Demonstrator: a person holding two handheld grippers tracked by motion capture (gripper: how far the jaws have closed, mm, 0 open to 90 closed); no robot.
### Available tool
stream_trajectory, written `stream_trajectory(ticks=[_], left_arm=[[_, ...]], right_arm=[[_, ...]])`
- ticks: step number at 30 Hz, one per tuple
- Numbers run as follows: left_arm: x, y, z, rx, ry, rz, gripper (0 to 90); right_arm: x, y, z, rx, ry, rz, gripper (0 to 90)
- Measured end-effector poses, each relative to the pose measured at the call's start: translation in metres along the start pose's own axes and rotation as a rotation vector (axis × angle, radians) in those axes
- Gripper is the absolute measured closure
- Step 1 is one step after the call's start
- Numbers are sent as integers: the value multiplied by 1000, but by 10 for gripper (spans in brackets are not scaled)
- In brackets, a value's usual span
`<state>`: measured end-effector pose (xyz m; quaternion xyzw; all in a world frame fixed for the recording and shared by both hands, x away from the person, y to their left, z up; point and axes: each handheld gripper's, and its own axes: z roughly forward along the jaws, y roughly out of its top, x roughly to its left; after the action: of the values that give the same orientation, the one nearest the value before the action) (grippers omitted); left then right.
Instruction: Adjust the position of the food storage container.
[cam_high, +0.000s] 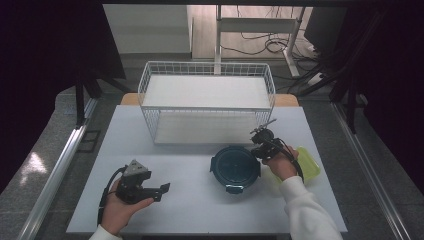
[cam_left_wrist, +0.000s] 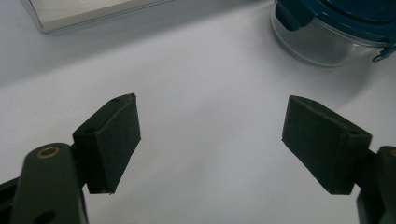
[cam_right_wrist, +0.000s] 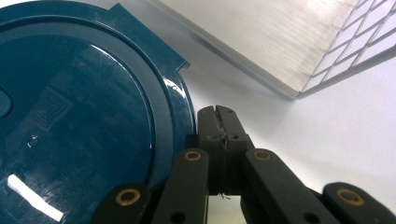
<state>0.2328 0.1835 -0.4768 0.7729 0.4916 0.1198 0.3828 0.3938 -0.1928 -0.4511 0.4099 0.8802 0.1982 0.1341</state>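
The right hand-held gripper (cam_right_wrist: 219, 112) sits at the right edge of the round container's dark teal lid (cam_right_wrist: 79, 107), jaws pressed flat together with nothing between them. In the high view that same gripper (cam_high: 261, 145) hangs just past the upper right rim of the round container (cam_high: 235, 167), which stands on the white tabletop (cam_high: 190, 205) in front of the wire basket (cam_high: 207, 70). A yellow-green box (cam_high: 309, 165) lies just beside the container on its right, partly under the person's wrist.

Over on the other side, the left hand-held gripper (cam_left_wrist: 210, 135) rests low on the tabletop with its jaws spread wide and empty, well apart from the container (cam_left_wrist: 327, 42), whose clear wall shows at the top of that view.

Now, how will this thing handle? The lid looks like hard, glossy plastic, so expect it to be slick under rubber pads. The body is clear and rigid, probably light if empty, and I cannot tell whether anything is inside. The clip tabs jutting from the rim look like the best purchase: 1 shows at the near edge in the high view (cam_high: 234, 188), another at the lid's far corner in the right gripper view (cam_right_wrist: 149, 42). Closed jaws suit nudging or levering a tab; lifting the whole tub would call for a wide pinch across rim and wall.
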Motion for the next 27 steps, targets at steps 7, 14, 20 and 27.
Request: stream_trajectory(ticks=[7, 14, 20, 27], left_arm=[[-2, 1, 2, 8, 2, 10, 192], [-2, 1, 5, 14, 6, 10, 192], [-3, 3, 5, 16, 3, 19, 192], [-1, 2, 4, 13, 4, 12, 192]], right_arm=[[2, -1, -1, -7, -7, -17, 890], [9, -5, -4, 4, 5, -25, 891], [20, -3, -5, 3, 29, -38, 891], [32, -2, -3, 7, 46, -65, 891]])
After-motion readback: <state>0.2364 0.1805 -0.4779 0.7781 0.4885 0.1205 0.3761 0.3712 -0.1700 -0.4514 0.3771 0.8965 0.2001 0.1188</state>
